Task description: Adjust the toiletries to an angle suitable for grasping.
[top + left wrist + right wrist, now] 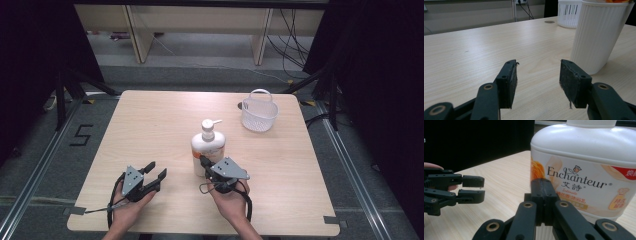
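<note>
White plastic pump bottle (208,148) stands upright mid-table, just ahead of my right gripper (206,164), whose jaws are clenched together, empty, at its base, while my left gripper (156,175), spread wide, waits farther off.

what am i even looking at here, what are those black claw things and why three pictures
A person sits at a wooden table holding a hand-held gripper in each hand. One picture looks down from above; the other two come from small cameras riding on each gripper. The left gripper rests open on the table, holding nothing. The right gripper has its jaws pressed together right in front of a white pump bottle, gripping nothing. A white plastic basket stands at the far right.
</note>
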`<state>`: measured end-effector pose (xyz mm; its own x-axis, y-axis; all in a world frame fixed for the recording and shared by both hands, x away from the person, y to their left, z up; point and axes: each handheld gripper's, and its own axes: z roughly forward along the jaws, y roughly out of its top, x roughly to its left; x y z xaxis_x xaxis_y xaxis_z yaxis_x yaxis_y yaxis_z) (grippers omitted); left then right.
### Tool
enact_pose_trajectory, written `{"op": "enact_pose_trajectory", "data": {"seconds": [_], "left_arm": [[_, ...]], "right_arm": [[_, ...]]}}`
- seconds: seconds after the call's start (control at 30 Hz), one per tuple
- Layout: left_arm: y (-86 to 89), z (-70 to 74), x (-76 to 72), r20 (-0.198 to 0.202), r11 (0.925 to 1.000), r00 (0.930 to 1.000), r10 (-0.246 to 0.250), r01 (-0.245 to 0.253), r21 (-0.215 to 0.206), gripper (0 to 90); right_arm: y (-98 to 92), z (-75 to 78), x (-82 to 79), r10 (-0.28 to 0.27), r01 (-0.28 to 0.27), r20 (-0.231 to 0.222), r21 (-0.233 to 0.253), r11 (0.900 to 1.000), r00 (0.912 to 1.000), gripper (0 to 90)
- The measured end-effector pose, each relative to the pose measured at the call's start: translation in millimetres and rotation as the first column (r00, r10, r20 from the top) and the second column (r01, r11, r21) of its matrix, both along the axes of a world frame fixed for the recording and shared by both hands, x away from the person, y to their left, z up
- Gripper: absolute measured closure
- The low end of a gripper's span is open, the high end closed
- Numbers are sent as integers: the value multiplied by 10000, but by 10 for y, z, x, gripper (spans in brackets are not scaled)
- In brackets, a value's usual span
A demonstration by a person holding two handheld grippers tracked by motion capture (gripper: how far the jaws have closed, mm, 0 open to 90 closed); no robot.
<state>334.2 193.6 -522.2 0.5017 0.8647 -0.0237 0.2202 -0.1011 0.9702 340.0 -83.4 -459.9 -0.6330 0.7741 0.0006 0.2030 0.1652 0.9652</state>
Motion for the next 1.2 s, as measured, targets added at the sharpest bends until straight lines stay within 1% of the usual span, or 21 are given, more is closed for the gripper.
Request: {"op": "enact_pose_trajectory", "data": {"seconds": [0.13,0.2,0.23,0.27,0.33,0.37,0.43,0.5,0.53,0.6,0.7,0.73,0.77,0.8,0.87,0.9,0.97,1.0,1.03,1.07,1.2], "left_arm": [[4,0,1,6,10000,10000,-11,11,-5,474],[6,1,1,-2,10000,10000,-11,11,11,474],[7,1,2,-6,10000,10000,-18,18,25,474],[10,3,0,-45,10000,10000,-35,35,45,474],[8,1,5,-26,10000,10000,-33,33,-4,473],[8,-2,9,-3,10000,10000,-41,41,-45,473],[11,0,8,-45,10000,10000,-3,3,-53,473],[11,1,15,-54,10000,10000,15,-15,2,473],[6,-6,25,23,10000,10000,-16,16,-57,472],[6,-5,25,21,10000,10000,-1,1,-29,472],[10,0,17,-32,10000,10000,25,-25,6,470],[8,-6,26,39,10000,10000,-4,4,-60,469],[6,-5,27,32,10000,10000,5,-5,-47,469],[6,-5,27,32,10000,10000,5,-5,-47,469],[4,-6,26,54,10000,10000,-15,15,-39,469],[5,-6,25,60,10000,10000,-14,15,-41,468],[5,-5,25,51,10000,10000,4,-4,-45,468],[6,-5,25,43,10000,10000,9,-9,-37,468],[6,-5,26,45,10000,10000,10,-10,-38,469],[6,-5,26,45,10000,10000,10,-10,-38,468],[14,0,20,-21,10000,10000,73,-73,-44,468]], "right_arm": [[31,-10,38,-21,23,-74,173,9998,10000,900],[26,-13,59,-60,60,33,57,10000,10000,900],[35,-19,65,-69,71,-104,197,9998,9999,900],[23,-13,76,-201,201,58,-14,9998,9998,900],[48,-18,72,-235,243,-235,306,9992,9994,900],[48,-15,82,-163,165,-100,191,9997,9998,886],[57,19,44,-111,112,-21,343,9993,9999,858],[57,97,-47,-217,206,270,419,9989,9994,822],[34,147,-70,-198,180,677,259,9995,9975,797],[8,240,-138,-401,380,882,254,9990,9953,741],[-29,352,-160,-659,622,1389,308,9976,9881,664],[-53,372,-142,-827,814,1788,146,9966,9804,644],[-66,389,-131,-955,945,1854,144,9954,9780,621],[-66,389,-131,-955,945,1854,144,9954,9780,621],[-96,403,-115,-1358,1340,1796,223,9907,9743,555],[-90,399,-118,-1445,1392,1666,429,9893,9754,533],[-112,402,-107,-1634,1590,1871,385,9865,9687,493],[-113,405,-114,-1620,1569,1686,431,9867,9723,471],[-127,411,-102,-1723,1702,1923,276,9850,9661,443],[-112,410,-113,-1808,1759,1654,439,9834,9695,425],[-104,423,-84,-1841,1775,1741,524,9827,9674,399]]}}
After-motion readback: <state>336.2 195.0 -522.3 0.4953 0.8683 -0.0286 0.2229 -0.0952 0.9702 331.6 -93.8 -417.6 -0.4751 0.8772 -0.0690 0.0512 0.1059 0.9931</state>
